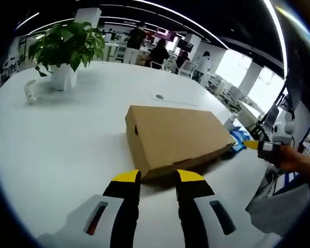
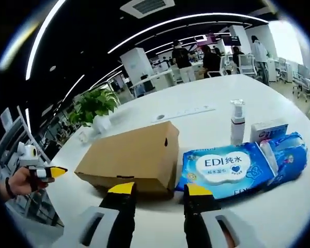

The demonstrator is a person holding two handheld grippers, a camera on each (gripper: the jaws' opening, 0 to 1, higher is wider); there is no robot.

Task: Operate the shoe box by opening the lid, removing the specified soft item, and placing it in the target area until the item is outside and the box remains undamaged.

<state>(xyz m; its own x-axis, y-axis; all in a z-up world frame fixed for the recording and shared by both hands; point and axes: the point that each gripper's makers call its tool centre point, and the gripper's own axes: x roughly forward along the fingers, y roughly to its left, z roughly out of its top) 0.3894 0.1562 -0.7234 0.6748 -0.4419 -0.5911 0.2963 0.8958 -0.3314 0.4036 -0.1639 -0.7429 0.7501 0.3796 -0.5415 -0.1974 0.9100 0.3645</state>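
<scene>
Table [image 1: 51,150], white, carries the closed shoe box [image 1: 173,137] near its middle, the wipes pack [image 2: 232,168] just beside one short end. Left gripper [image 1: 158,178] and right gripper [image 2: 161,190], both empty and jaws apart, face opposite ends. Risk: a pinch on the cardboard lid edge likely creases or tears it.

Count's easy: one cardboard shoe box [image 2: 132,157], one wet-wipes pack [image 2: 232,168], one pump bottle [image 2: 237,123], one potted plant [image 1: 67,49], two grippers.
</scene>
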